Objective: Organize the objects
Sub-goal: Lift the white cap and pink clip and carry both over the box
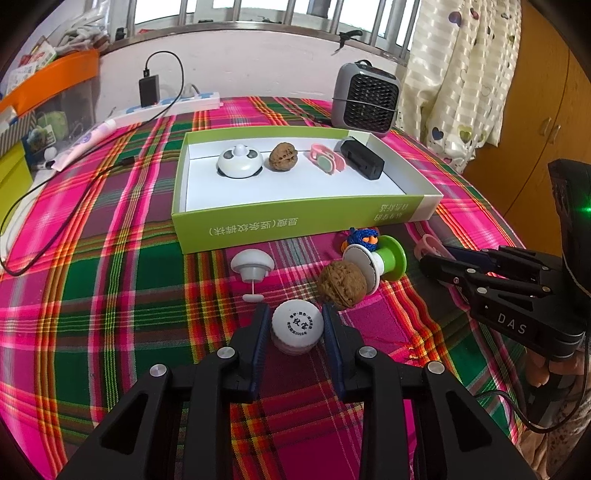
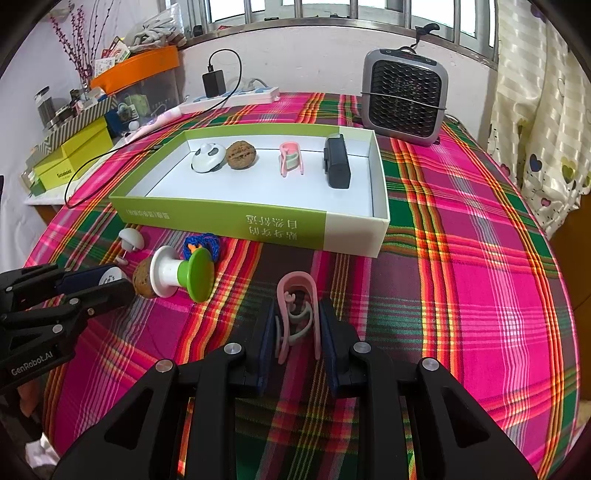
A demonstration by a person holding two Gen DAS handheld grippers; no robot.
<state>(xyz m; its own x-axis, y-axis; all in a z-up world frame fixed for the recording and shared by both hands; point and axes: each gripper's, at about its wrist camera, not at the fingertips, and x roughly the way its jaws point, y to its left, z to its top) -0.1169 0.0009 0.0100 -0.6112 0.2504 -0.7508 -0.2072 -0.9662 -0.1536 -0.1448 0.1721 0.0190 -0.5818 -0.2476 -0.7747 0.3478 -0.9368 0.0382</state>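
Daylight comes through a barred window above a pale wall. The bench wears a pink and green plaid cloth. A heart-print curtain hangs beside a wooden cabinet.

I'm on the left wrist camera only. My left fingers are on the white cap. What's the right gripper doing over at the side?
Observer: The right gripper is shut on a pink clip, with one of its fingers pressing each side.
Operator: Is it plain pink?
Observer: No, a grey curved piece sits inside the pink loop.
Operator: What's the blue thing behind the spool?
Observer: A blue knitted piece with orange bits, lying on the cloth between the green spool and the green box.
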